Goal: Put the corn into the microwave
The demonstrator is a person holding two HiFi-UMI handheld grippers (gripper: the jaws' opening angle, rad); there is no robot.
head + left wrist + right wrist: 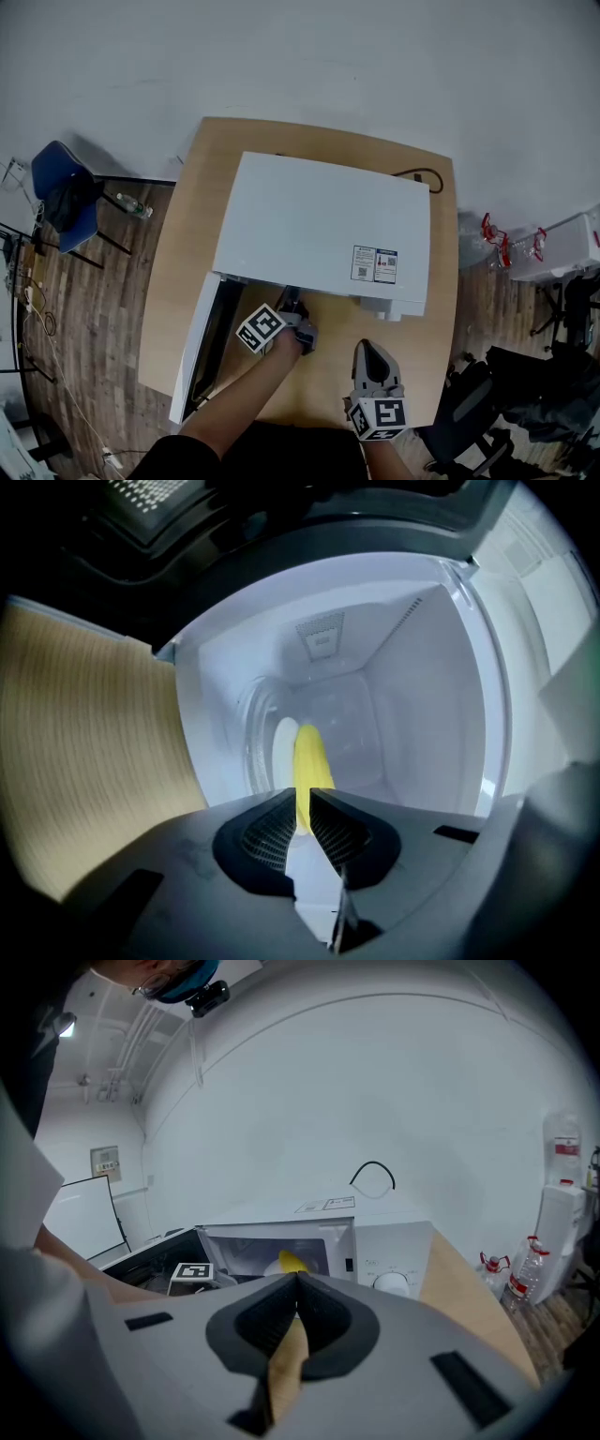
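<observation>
The left gripper (302, 803) has its two fingers squeezed on the near end of one yellow corn (309, 757). The corn sticks out past the fingers, inside the one white microwave (422, 696). I cannot tell if the corn touches the bottom in there. The right gripper (296, 1283) has its two fingers pressed together with nothing in them. From above, the left gripper reaches into the microwave's front at about 6 o'clock. The right gripper waits over the wooden counter (187, 234) at about 5 o'clock, a little apart from the microwave. The one door (192, 352) hangs open at about 7 o'clock. One blue chair (61, 197) stands on the floor at 9 o'clock, well apart from the counter.
</observation>
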